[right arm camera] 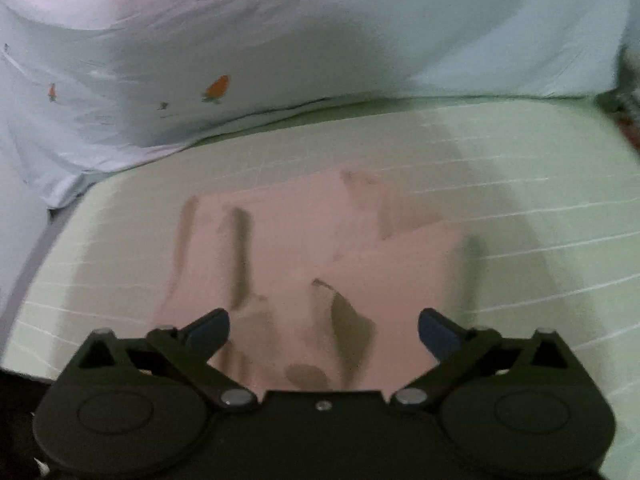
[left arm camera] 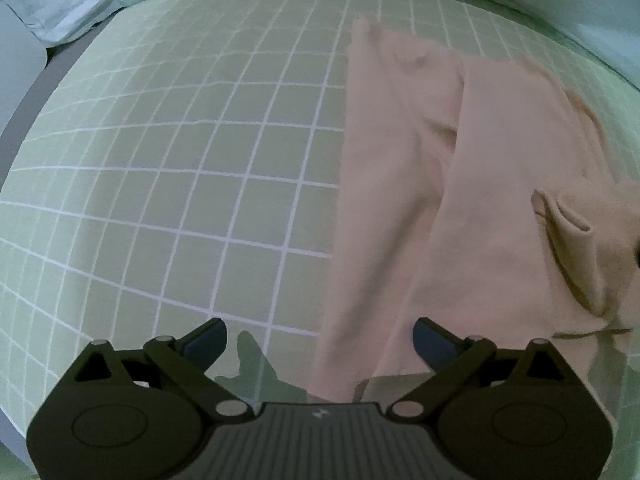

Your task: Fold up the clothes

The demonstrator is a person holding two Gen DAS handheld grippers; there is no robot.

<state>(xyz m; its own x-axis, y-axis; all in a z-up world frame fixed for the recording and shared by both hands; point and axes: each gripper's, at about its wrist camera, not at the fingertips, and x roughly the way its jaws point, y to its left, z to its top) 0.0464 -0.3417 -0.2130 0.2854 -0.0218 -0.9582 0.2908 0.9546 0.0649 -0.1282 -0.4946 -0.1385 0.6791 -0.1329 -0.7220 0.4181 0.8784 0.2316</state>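
**Both claws spread above a pink garment awaiting its next fold**

Left claw (left arm camera: 320, 340) is seen with its fingers wide apart and nothing between them, hovering over the green gridded mat (left arm camera: 180, 160). Just to its right, the pink garment (left arm camera: 420, 200) is spread on the mat, its near edge reaching down between the fingers, though contact cannot be judged. A raised flap (left arm camera: 568, 216) is noted on the garment's far right side, and a long crease down its middle.

Further right, the right claw (right arm camera: 324, 332) is likewise held open and empty, directly above the garment (right arm camera: 320, 248), which lies rumpled in this blurred view. Pale blue bedding with small orange prints (right arm camera: 216, 88) is bunched along the mat's far edge.

The step in hand is judged to be a fresh grasp for a fold. It would be done well if each claw were lowered onto a corner or hem rather than the cloth's middle, so that a single layer is pinched. The two grasps should be matched in height, and the raised flap should be smoothed flat first, lest it be trapped inside the fold. The bedding should be kept clear of the fingers.
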